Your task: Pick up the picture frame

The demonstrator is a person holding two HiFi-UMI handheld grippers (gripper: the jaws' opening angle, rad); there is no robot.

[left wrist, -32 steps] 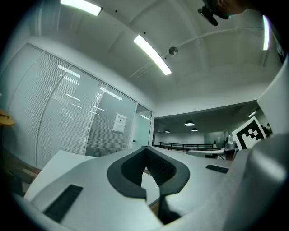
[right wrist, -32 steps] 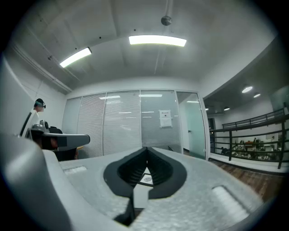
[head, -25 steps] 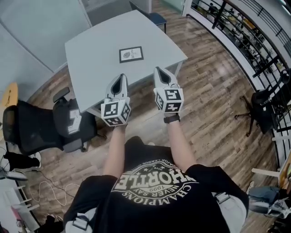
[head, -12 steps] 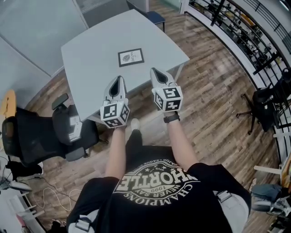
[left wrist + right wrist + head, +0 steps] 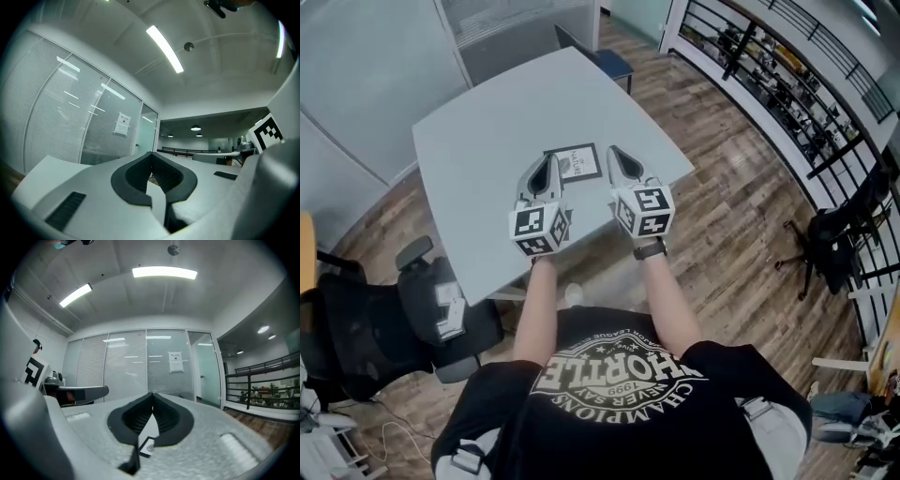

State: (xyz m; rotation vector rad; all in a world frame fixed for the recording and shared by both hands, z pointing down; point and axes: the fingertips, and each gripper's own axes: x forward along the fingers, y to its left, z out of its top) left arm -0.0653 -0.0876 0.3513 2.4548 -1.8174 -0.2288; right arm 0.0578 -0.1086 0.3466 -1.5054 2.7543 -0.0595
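A small black picture frame (image 5: 578,161) with a white printed sheet lies flat on the grey table (image 5: 478,141). Both grippers are held level over the table's near edge. My left gripper (image 5: 550,159) is shut and empty, its tips just left of the frame. My right gripper (image 5: 612,152) is shut and empty too, its tips just right of the frame. In the right gripper view a corner of the frame (image 5: 149,446) shows through the gap below the shut jaws (image 5: 153,409). The left gripper view shows only its own shut jaws (image 5: 151,159) and the table top.
A black office chair (image 5: 384,323) stands at the table's left front corner. A blue seat (image 5: 612,64) stands behind the table. A black railing (image 5: 769,84) runs along the right. Another black chair (image 5: 839,234) stands far right on the wooden floor. Glass walls with blinds stand behind the table.
Both grippers have travelled forward from the table's near edge until their tips flank the picture frame. The person has stepped closer to the table. Both jaws stayed shut.
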